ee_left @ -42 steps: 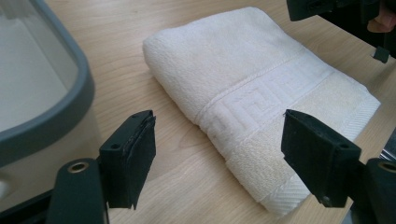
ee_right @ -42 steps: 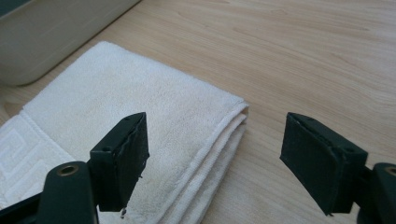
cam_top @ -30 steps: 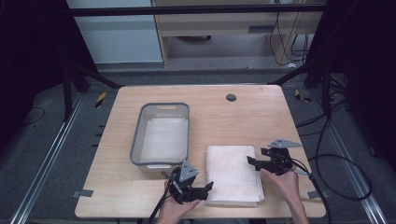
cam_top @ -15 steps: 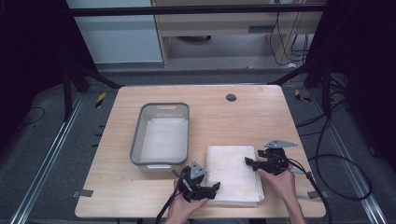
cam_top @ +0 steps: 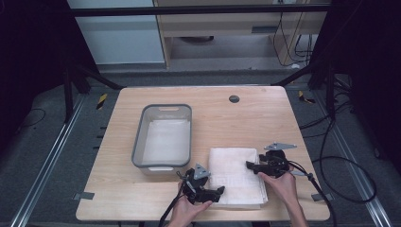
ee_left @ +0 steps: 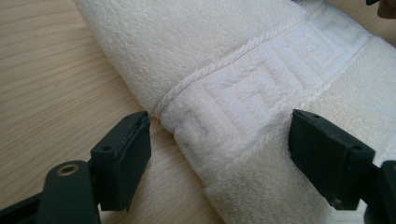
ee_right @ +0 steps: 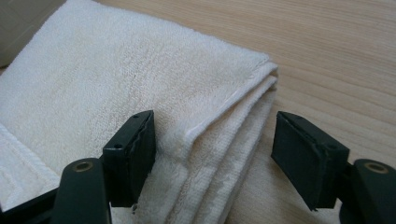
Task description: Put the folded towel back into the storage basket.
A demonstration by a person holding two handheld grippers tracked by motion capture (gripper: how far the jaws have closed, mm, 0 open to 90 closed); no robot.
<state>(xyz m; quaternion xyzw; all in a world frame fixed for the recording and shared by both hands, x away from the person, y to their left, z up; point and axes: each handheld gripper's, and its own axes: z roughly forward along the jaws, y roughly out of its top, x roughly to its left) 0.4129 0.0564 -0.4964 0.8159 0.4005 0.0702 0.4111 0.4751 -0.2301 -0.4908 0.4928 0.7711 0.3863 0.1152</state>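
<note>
Towel [cam_top: 238, 176], folded, white, lay lower centre on wooden table [cam_top: 255, 120], just right of grey bin [cam_top: 163, 137]. Left gripper [cam_top: 215, 192] straddled its lower-left edge, jaws apart, not clenched. Right gripper [cam_top: 250, 165] same at its right edge, released. Dark carpeted floor [cam_top: 45, 156] and rails around the table.

Folded towel [cam_top: 236, 176] on table [cam_top: 265, 118], near front edge; tub [cam_top: 163, 137] just left-behind it, another towel [cam_top: 166, 141] inside.
</note>
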